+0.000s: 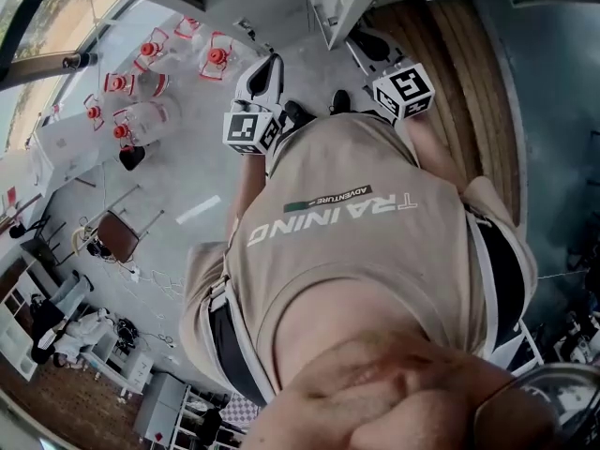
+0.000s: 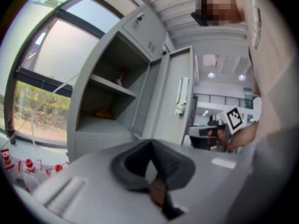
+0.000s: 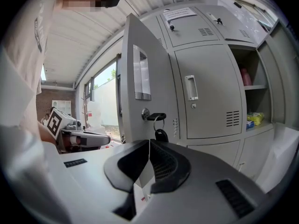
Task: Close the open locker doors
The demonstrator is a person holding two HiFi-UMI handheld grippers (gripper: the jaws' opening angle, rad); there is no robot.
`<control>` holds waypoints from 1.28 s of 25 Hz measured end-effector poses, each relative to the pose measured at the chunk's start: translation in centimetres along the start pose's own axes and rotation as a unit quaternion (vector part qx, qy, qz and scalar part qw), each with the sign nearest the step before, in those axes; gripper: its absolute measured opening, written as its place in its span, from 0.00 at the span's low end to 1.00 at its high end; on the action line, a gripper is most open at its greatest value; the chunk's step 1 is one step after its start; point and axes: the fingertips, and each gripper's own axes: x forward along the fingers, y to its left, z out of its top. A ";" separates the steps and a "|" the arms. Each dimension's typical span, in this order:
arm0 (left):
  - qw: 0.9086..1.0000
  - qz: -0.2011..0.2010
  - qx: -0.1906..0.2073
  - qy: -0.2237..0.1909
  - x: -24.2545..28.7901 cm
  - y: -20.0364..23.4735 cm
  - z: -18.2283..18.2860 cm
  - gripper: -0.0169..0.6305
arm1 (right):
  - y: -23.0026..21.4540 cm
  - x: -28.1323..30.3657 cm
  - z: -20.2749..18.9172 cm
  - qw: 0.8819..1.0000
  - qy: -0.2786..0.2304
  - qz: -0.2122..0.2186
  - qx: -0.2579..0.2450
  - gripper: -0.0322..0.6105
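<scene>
Grey lockers (image 1: 342,3) stand ahead of me. In the left gripper view one locker compartment (image 2: 114,94) stands open, with its door (image 2: 180,97) swung out to the right. In the right gripper view the same kind of open door (image 3: 145,85) faces me edge-on, with a key (image 3: 156,117) and a dark fob hanging in its lock. My left gripper (image 2: 152,144) is shut and holds nothing, a short way from the locker. My right gripper (image 3: 149,142) is also shut and empty, just short of the keyed door. Both grippers, left (image 1: 272,64) and right (image 1: 370,45), show in front of my torso.
A closed locker door (image 3: 205,92) stands right of the open one. Further right an open compartment (image 3: 254,97) holds pink and yellow items. Red and white chairs (image 1: 141,82) and a table stand to the left, beside the windows (image 2: 51,59).
</scene>
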 end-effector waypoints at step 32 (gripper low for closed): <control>0.999 0.050 0.010 -0.006 -6.3 12.6 1.9 0.02 | 9.2 15.0 3.3 0.996 -0.021 0.078 -0.031 0.08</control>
